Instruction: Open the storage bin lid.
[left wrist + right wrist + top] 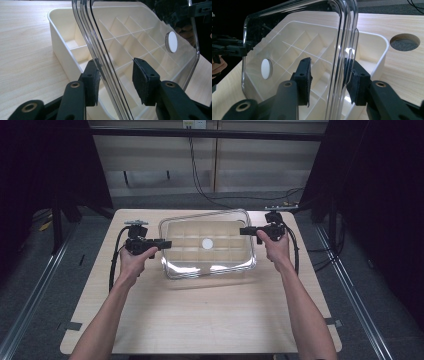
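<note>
A clear lid (207, 245) with a white round disc (207, 243) at its centre is seen tilted above a cream divided box (72, 47) on the wooden table (200, 320). The lid's edge is straddled by the left gripper (115, 82), whose pads stand apart with a gap on one side. The opposite edge is likewise bracketed between the parted pads of the right gripper (329, 82).

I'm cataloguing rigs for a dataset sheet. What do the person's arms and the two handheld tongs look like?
Forearms bare, no sleeves showing. Left tongs and right tongs are black, each trailing a black cable. Jaws are black plastic with brass-coloured rivets and dark square pads. A grey plate tops the left tongs.
</note>
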A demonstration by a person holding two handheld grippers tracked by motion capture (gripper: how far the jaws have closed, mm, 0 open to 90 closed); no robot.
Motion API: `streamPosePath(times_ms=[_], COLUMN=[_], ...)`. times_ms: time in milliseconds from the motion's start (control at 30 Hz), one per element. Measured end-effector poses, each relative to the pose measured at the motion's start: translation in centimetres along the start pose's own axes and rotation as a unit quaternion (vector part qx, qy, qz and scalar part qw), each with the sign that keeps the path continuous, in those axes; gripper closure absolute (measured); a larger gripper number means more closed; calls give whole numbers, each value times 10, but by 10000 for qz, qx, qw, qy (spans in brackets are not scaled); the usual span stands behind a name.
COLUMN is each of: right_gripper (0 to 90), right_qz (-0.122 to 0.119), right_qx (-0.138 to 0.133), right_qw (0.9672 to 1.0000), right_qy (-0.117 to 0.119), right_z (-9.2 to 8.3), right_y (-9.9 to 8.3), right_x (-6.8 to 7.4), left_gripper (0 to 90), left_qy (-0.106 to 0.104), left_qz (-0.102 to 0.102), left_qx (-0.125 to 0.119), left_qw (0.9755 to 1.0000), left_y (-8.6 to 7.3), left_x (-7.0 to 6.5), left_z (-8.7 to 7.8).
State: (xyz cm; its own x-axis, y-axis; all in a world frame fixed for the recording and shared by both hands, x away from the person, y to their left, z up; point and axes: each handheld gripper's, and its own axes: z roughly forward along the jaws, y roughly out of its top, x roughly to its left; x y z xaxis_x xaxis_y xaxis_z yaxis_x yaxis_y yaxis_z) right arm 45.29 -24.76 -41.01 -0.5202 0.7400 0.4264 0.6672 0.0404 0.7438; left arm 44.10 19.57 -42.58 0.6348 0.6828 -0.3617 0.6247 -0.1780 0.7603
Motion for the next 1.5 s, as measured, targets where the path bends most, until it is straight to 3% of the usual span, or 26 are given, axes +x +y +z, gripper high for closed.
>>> streamPosePath(times_ms=[500, 667, 800, 1200, 1500], right_gripper=[629, 634, 632, 624, 626], right_qz=[-12, -81, -68, -65, -100], right_qx=[-40, -80, -108, -114, -174], right_qw=[10000, 9999, 9999, 9998, 9997], right_qy=[87, 90, 84, 159, 150], right_z=[-12, -18, -21, -20, -27], right_y=[3, 2, -2, -9, -15], right_x=[14, 19, 24, 33, 42], left_gripper=[619, 640, 655, 665, 663], left_qy=[-30, -35, -113, -66, -107], left_qz=[40, 152, 198, 312, 295], left_qx=[-95, -98, -78, -225, -341], left_qw=[9999, 9998, 9997, 9992, 9989], left_y=[1, 1, -1, -3, -5], left_x=[-7, -9, -9, -14, -17], left_z=[-9, -14, -18, -35, -40])
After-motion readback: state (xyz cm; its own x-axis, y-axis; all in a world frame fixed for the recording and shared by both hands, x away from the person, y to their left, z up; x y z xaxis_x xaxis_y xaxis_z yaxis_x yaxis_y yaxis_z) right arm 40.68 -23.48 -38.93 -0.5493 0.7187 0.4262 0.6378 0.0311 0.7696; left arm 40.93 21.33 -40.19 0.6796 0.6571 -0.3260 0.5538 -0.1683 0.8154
